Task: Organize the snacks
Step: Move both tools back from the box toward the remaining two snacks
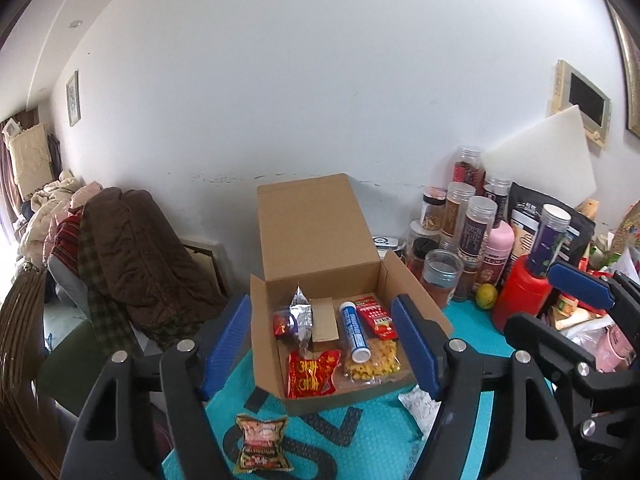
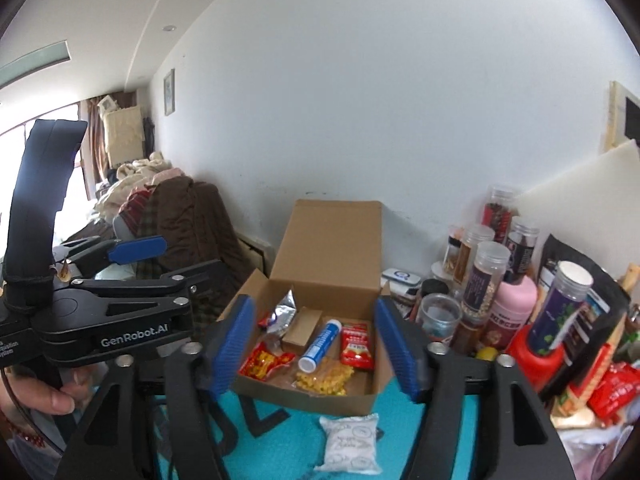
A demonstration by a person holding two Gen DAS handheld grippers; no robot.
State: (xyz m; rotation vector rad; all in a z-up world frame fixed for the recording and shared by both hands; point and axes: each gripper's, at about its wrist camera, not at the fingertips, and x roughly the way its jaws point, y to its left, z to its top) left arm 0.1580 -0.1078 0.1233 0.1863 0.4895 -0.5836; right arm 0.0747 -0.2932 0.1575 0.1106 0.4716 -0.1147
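Observation:
An open cardboard box [image 1: 316, 236] [image 2: 332, 240] stands on the teal mat, holding a blue-and-white tube [image 1: 354, 332] [image 2: 320, 344], red packets [image 1: 314, 374] [image 2: 356, 346], a yellow snack bag [image 1: 374, 364] [image 2: 324, 378], a silver pouch [image 1: 302, 314] and a small carton [image 1: 323, 320]. A brown-and-red snack packet [image 1: 260, 444] lies in front of the box on the left. A white packet [image 2: 352, 444] [image 1: 418, 404] lies in front on the right. My left gripper [image 1: 320, 344] is open and empty, above the box front. My right gripper [image 2: 316, 348] is open and empty, also facing the box.
Jars and bottles [image 1: 472, 232] [image 2: 488, 280] crowd the right, with a red bottle [image 1: 520, 296], a lime [image 1: 486, 294] and loose bags [image 2: 608, 392]. A clothes-covered chair [image 1: 132, 256] stands left. The wall lies behind the box.

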